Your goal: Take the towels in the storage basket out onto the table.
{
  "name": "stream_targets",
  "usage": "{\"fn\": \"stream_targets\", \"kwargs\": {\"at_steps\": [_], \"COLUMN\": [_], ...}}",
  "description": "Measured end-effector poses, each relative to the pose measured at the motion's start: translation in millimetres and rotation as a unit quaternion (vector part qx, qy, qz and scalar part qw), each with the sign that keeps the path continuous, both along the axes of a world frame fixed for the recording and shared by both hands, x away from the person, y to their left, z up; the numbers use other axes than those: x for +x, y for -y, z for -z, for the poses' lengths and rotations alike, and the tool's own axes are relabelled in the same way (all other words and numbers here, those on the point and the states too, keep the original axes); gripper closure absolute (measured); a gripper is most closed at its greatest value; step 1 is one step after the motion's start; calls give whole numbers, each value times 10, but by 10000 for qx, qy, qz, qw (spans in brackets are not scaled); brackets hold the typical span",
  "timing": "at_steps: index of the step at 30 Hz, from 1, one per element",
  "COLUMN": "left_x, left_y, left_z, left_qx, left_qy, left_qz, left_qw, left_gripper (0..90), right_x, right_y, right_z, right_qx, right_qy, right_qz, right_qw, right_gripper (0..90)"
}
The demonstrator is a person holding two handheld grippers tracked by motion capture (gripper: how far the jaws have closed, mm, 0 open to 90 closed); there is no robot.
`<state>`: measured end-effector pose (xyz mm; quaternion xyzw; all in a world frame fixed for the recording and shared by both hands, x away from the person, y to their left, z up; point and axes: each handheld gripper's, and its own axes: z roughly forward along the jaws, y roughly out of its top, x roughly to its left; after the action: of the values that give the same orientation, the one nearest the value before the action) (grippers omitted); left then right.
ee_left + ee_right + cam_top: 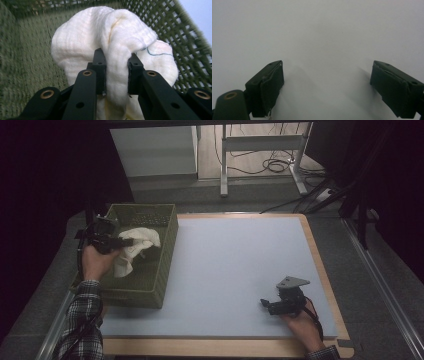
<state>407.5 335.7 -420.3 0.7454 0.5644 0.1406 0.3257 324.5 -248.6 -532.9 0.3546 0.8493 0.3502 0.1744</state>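
A crumpled white cloth [136,245] hangs inside the green mesh basket [165,265] at the table's left. My left gripper [122,241] is shut on it, held above the basket floor. In the left gripper view both black jaws pinch a fold of the cloth [110,37], which bulges above and drapes below the left gripper [117,72]. A thin blue thread runs along the cloth's right side. My right gripper [267,304] rests low over the pale blue mat [240,260] at the front right, jaws wide apart; the right gripper [327,80] holds nothing.
The basket's mesh walls [175,32] surround the cloth on all sides. The mat lies on a wooden table [330,285]. Beyond the table's far edge stand a white cabinet [155,150], metal table legs and floor cables [270,165].
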Motion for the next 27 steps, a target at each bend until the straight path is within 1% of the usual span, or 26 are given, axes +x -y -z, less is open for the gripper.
{"fn": "stream_targets", "kwargs": {"at_steps": [3,7,8,16,19,20,21,24,27], "left_x": [-48,-118,-118,-229,-275,-300,-300,-333,-348], "left_y": [-6,14,14,67,102,123,123,163,205], "left_z": [-83,-213,-213,-424,-503,-548,-548,-618,-656], "left_qx": [-134,-206,-206,-264,-303,-278,-278,-336,-419], "left_qy": [210,462,462,773,855,905,905,974,1033], "left_qz": [-10,21,21,57,116,148,148,212,276], "left_qw": [9997,9987,9987,9966,9958,9954,9954,9945,9934], "left_gripper": [744,743,741,737,734,733,733,732,731], "right_x": [0,0,0,0,0,0,0,0,0], "right_y": [0,0,0,0,0,0,0,0,0], "right_z": [0,0,0,0,0,0,0,0,0], "right_qx": [-1,-2,-2,-2,-2,-3,-3,-4,-3], "right_qy": [-1,0,0,0,1,0,0,0,-1], "right_qz": [0,0,0,1,1,1,1,0,2], "right_qw": [10000,10000,10000,10000,10000,10000,10000,10000,10000], "right_gripper": [120,120,120,120,120,119,119,119,119]}}
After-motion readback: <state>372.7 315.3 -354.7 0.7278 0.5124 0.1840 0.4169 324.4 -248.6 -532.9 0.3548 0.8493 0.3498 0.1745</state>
